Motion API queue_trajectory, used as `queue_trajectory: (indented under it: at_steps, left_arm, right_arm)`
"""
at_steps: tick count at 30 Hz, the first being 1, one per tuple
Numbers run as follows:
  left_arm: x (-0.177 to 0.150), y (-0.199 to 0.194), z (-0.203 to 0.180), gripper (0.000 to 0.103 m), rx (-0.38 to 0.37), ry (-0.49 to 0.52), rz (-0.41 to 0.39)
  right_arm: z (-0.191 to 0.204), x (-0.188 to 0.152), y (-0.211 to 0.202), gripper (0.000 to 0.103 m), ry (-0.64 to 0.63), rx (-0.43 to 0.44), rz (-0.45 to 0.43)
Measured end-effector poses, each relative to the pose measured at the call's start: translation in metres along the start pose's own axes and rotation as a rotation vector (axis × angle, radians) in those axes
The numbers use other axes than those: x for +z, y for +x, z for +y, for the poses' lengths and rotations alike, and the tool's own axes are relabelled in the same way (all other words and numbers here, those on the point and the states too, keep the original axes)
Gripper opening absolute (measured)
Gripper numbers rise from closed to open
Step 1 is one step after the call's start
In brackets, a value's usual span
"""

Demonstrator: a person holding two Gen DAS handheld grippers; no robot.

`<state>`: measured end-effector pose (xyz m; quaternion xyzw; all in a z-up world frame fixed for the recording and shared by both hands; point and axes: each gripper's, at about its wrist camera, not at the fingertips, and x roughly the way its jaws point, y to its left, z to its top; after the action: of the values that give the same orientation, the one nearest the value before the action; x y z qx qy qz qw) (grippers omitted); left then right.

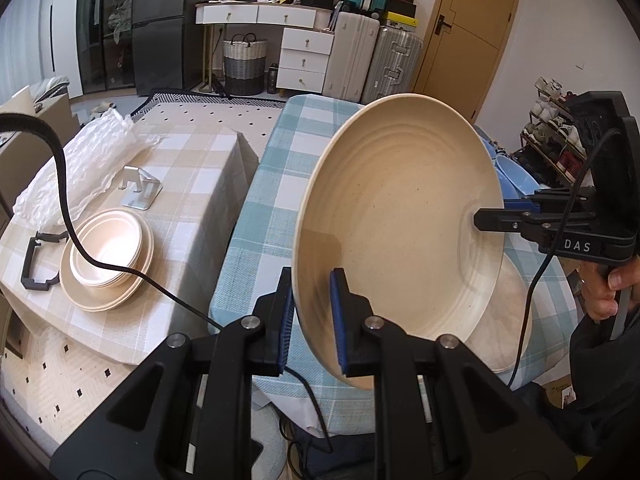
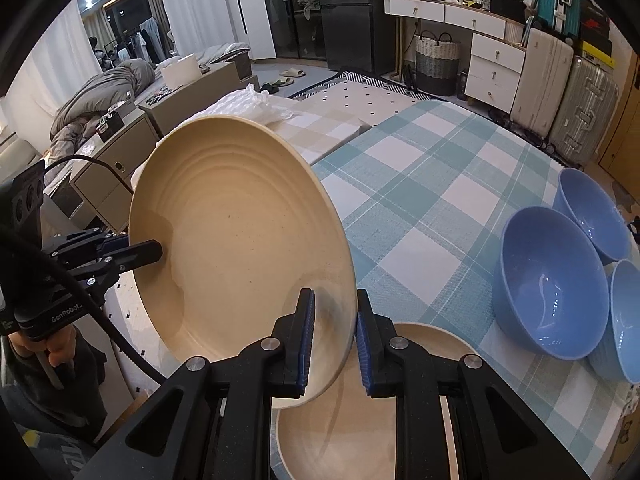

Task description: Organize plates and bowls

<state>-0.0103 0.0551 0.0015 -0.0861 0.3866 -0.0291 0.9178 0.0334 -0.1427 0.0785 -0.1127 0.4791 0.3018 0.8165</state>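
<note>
A cream plate (image 1: 400, 216) (image 2: 244, 248) is held tilted in the air over the blue-checked table (image 1: 272, 200) (image 2: 432, 184). My left gripper (image 1: 312, 312) is shut on its lower left rim. My right gripper (image 2: 334, 332) straddles the opposite rim with a visible gap at its right pad; it shows at the right of the left wrist view (image 1: 496, 220). Another cream plate (image 2: 360, 408) (image 1: 508, 320) lies flat beneath. Three blue bowls (image 2: 548, 284) stand at the right. A stack of cream bowls on plates (image 1: 106, 256) sits on the beige-checked table (image 1: 192, 184).
On the beige table lie bubble wrap (image 1: 80, 160), a metal phone stand (image 1: 140, 188) and a black clip (image 1: 34, 260). A black cable (image 1: 68, 200) crosses it. Suitcases (image 1: 372, 60), a drawer unit (image 1: 304, 60) and a shoe rack (image 1: 552, 132) stand beyond.
</note>
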Motion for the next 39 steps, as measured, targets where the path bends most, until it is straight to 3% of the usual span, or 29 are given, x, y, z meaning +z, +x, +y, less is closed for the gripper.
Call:
queue_trajectory:
  at_steps: [26,39]
  left_arm:
    - [0.008,0.007,-0.142,0.014,-0.109,0.181,0.045]
    - [-0.003,0.047,-0.158,0.014,-0.115,0.212,0.123]
  right_arm:
    - [-0.073,-0.088,-0.077,0.019,0.166,-0.080,-0.048]
    - [-0.088,-0.117,-0.075,0.019,0.214,-0.088,-0.016]
